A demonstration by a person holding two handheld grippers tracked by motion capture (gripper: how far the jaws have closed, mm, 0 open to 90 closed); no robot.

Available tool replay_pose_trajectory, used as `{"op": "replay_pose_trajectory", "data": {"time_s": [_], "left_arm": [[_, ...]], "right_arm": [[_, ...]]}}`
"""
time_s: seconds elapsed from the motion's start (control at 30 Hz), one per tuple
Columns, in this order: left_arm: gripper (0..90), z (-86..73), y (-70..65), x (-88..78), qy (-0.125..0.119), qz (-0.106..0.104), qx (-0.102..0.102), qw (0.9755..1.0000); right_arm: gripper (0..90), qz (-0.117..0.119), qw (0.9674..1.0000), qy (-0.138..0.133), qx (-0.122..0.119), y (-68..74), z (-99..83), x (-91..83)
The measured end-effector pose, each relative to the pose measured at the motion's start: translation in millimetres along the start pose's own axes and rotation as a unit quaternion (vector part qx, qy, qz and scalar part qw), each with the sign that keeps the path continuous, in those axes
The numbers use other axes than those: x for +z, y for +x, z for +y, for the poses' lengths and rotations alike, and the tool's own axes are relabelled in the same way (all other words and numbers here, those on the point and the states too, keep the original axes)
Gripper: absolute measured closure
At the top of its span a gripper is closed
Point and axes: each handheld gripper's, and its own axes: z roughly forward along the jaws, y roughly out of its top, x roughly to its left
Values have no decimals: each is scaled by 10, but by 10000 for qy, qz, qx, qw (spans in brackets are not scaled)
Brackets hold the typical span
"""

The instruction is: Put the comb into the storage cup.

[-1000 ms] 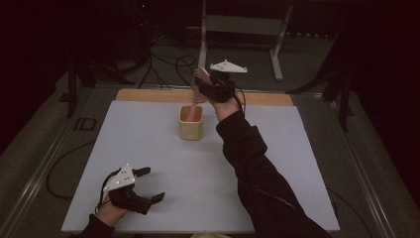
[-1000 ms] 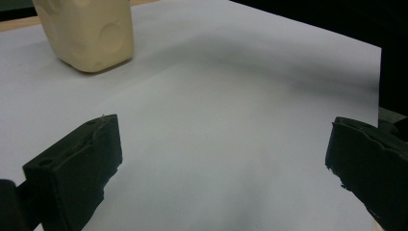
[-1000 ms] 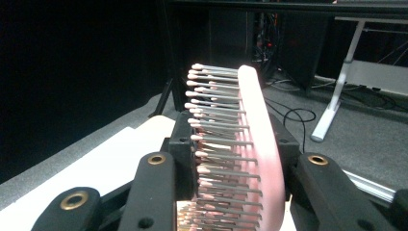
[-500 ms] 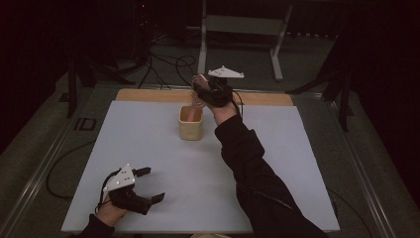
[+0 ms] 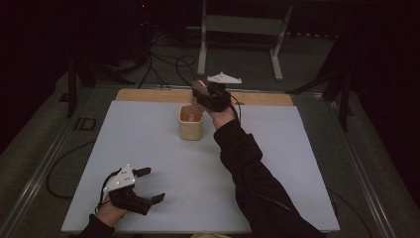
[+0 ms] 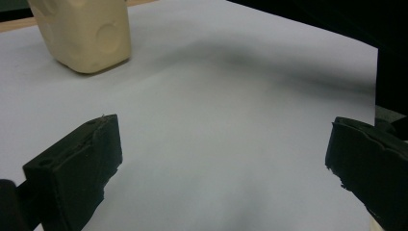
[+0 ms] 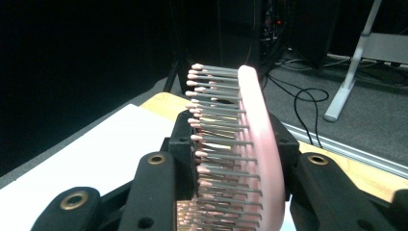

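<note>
A pink hairbrush (image 7: 260, 144) with grey, pink-tipped bristles stands upright between the jaws of my right gripper (image 7: 233, 139), which is shut on it. In the high view the right gripper (image 5: 200, 96) holds the hairbrush (image 5: 196, 88) just over a cream cup (image 5: 190, 126) at the far middle of the white sheet, and the brush's lower end dips into the cup's mouth. My left gripper (image 5: 152, 184) rests near the front left of the sheet, jaws wide open around nothing. The left gripper (image 6: 223, 159) looks across bare sheet toward the cream cup (image 6: 86, 33).
The white sheet (image 5: 148, 144) covers most of the table, with a wooden strip (image 5: 148, 94) along its far edge. Beyond the table stand a metal frame (image 5: 237, 29) and cables (image 5: 163, 64) on the floor. A metal rail (image 5: 44, 168) runs along the left side.
My right gripper has sunk a little with the hairbrush, bringing its lower end down into the cup. The left gripper has stayed where it was.
</note>
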Motion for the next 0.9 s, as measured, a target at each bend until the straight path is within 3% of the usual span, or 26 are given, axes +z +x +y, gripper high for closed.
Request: {"op": "replay_pose_trajectory", "data": {"time_s": [0.6,0.9], "left_arm": [[0,-7,7,1,0,-20,-15,10000],[1,-7,9,7,18,-26,-35,10000]], "right_arm": [[645,65,9999,96,103,-35,-93,65],[635,74,9996,160,201,-128,-103,59]]}}
